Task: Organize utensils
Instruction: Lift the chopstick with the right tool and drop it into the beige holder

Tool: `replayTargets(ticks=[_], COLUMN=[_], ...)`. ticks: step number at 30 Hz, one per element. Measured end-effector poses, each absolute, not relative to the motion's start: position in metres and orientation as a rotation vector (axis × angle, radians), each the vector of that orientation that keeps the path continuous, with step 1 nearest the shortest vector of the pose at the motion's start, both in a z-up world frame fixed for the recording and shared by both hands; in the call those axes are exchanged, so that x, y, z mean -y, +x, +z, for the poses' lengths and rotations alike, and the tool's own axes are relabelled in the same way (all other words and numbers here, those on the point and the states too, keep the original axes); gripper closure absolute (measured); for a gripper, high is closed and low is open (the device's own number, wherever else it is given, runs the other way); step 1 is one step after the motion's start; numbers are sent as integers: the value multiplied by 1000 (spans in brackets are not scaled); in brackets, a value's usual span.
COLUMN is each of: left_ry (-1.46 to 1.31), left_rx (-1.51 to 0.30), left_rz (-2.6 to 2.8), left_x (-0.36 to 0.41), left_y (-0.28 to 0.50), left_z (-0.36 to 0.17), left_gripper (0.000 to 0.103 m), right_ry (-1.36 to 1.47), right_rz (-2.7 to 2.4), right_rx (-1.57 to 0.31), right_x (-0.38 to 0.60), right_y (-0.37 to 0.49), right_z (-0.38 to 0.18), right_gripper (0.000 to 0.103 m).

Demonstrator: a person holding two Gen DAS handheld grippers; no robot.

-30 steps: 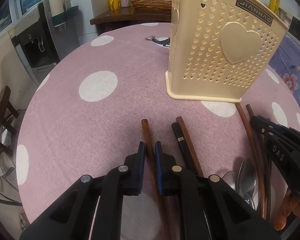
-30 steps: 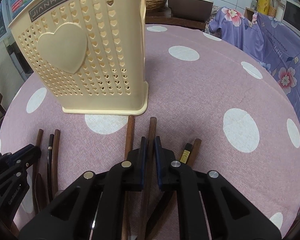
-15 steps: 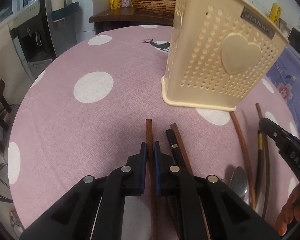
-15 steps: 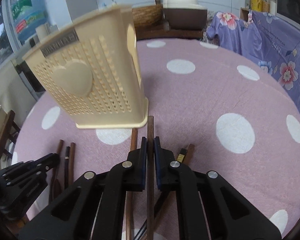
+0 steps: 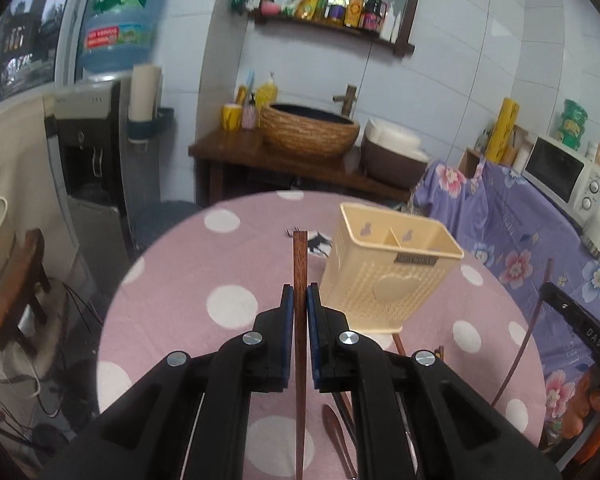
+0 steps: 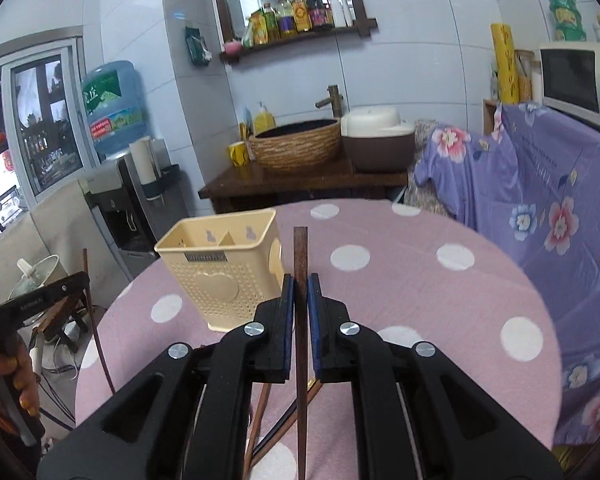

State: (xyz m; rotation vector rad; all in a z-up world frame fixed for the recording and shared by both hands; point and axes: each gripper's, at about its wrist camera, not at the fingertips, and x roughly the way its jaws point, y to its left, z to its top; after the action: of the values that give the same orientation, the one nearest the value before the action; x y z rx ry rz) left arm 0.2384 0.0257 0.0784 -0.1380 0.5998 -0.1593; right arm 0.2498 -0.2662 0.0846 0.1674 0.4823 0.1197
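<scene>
My left gripper (image 5: 299,300) is shut on a brown wooden chopstick (image 5: 299,264) and holds it high above the table. My right gripper (image 6: 299,290) is shut on another brown chopstick (image 6: 300,256), also lifted. The cream perforated utensil holder (image 5: 384,276) stands on the pink dotted table (image 5: 188,280), ahead and right of the left gripper; in the right wrist view the holder (image 6: 220,272) is ahead and left. More chopsticks (image 6: 260,412) and a spoon (image 5: 336,436) lie on the table below.
Each gripper shows in the other's view, the right one (image 5: 580,332) and the left one (image 6: 32,304), each with its chopstick. A floral purple cloth (image 6: 540,208) covers furniture on the right. A wooden side table with a woven basin (image 5: 308,132) stands behind.
Both grippers have risen well above the table, each lifting its chopstick off the cloth. The holder now looks smaller and its open top is visible.
</scene>
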Motion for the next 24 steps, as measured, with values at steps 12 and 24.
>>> replayTargets(ticks=[12,24], left_ry=[-128,-111], left_rx=[-551,-479], left_rz=[-152,-161], left_x=[-34,-29], left_y=[229,245], left_z=[91,138], left_gripper=[95,95], right_ry=[163,118], right_rz=[107,107], right_rx=[-452,-409], right_x=[274,266], right_y=[236,247], right_z=[103,140], right_gripper=[95,95])
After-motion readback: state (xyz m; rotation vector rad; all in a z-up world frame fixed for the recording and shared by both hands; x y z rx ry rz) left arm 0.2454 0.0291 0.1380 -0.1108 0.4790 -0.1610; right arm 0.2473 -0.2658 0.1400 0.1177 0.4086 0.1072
